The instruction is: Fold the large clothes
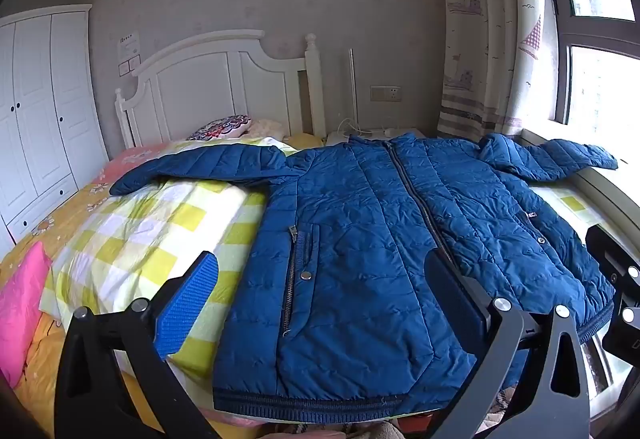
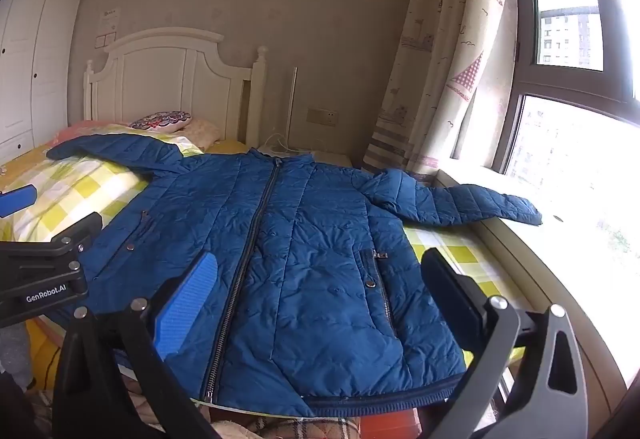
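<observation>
Jacket (image 1: 380, 239), blue, quilted, lies front-up and zipped on the bed's yellow checked blanket (image 1: 160, 231), straight ahead of both my grippers, sleeves spread to either side. Its hem is nearest me and its collar points away toward the white headboard (image 1: 216, 87). My left gripper (image 1: 324, 303) hangs over the hem near the left pocket zipper, jaws spread wide, nothing between them. My right gripper (image 2: 320, 299) hangs over the right half of the hem, jaws likewise wide and empty. The far sleeve on my right reaches onto the windowsill (image 2: 580, 223).
</observation>
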A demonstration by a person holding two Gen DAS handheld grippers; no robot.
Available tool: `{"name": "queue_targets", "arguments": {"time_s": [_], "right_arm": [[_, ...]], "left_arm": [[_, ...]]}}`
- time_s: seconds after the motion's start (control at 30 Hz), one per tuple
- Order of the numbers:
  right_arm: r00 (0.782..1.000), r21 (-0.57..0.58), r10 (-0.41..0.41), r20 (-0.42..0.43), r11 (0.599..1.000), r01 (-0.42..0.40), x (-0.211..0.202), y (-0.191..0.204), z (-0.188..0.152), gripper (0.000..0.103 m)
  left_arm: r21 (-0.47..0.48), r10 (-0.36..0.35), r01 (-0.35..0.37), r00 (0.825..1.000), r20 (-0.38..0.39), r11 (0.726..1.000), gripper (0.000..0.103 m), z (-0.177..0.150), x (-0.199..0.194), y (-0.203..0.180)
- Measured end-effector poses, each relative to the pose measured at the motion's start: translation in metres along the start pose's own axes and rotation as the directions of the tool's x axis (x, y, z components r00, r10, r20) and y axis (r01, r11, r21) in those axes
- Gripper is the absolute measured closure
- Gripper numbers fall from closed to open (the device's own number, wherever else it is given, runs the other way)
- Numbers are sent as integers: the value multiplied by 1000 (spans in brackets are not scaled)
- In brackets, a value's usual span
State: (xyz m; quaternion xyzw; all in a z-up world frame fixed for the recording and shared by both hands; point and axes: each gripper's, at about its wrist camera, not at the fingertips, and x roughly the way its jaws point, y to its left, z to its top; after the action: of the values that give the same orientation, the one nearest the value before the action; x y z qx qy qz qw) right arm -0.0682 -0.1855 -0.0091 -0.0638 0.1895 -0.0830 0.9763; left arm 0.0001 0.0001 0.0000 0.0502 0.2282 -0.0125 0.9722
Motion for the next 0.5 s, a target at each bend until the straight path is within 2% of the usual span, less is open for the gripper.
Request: {"name": "queue_targets", "arguments": {"time_s": [0.5], "right_arm": [[1000, 12, 6, 5, 1000, -6, -1, 0, 0, 2]], "left_arm": [[-5, -2, 2, 1000, -6, 1000, 4, 1, -2, 1]]}}
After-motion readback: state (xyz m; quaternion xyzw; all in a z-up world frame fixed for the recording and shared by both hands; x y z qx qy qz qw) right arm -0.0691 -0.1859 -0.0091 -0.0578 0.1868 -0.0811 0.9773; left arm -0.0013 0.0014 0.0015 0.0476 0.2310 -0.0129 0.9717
